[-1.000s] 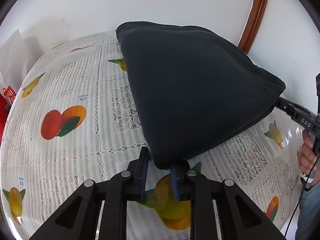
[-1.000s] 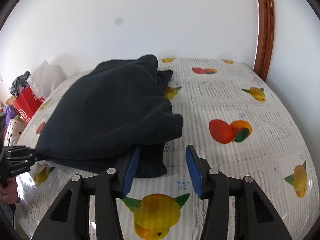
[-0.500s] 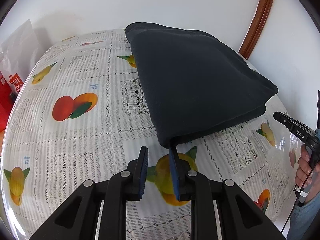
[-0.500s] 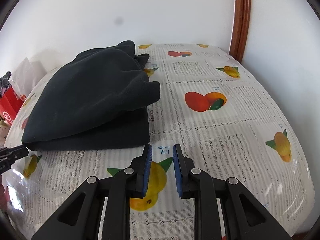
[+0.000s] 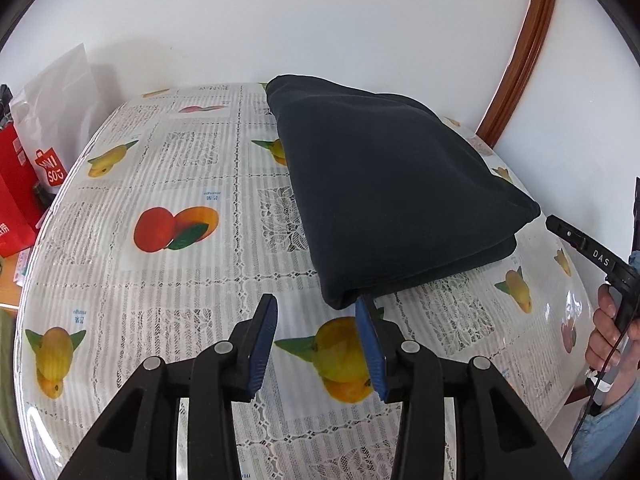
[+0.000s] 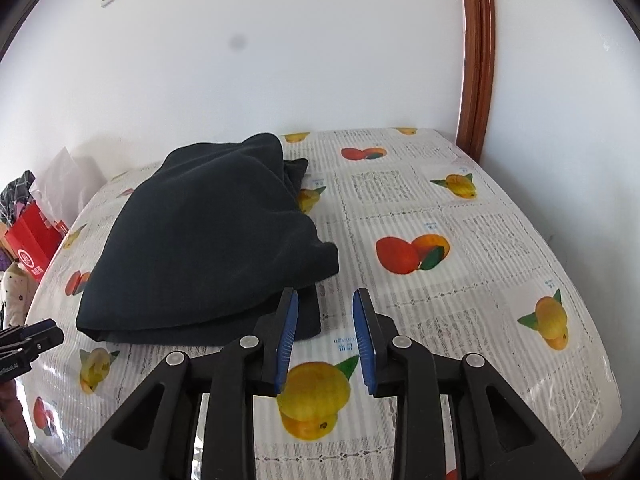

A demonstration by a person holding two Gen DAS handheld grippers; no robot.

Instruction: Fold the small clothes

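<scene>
A dark navy garment lies folded in layers on the fruit-print tablecloth. My left gripper hovers just short of the garment's near corner. Its blue-padded jaws are opening, and only tablecloth shows between them. In the right wrist view the same garment sits left of centre, its top layer rumpled. My right gripper is off the garment's near right corner, its jaws opening with nothing between them. A hand holds the right gripper at the left wrist view's right edge.
A red shopping bag and a white paper bag stand off the table's left side. A brown wooden door frame runs up the white wall behind. The tablecloth is bare to the garment's right.
Both grippers have drawn back and risen from the garment. The left let go of the near corner and widened. The right narrowed, then widened again. The raised top layer has settled flat.
</scene>
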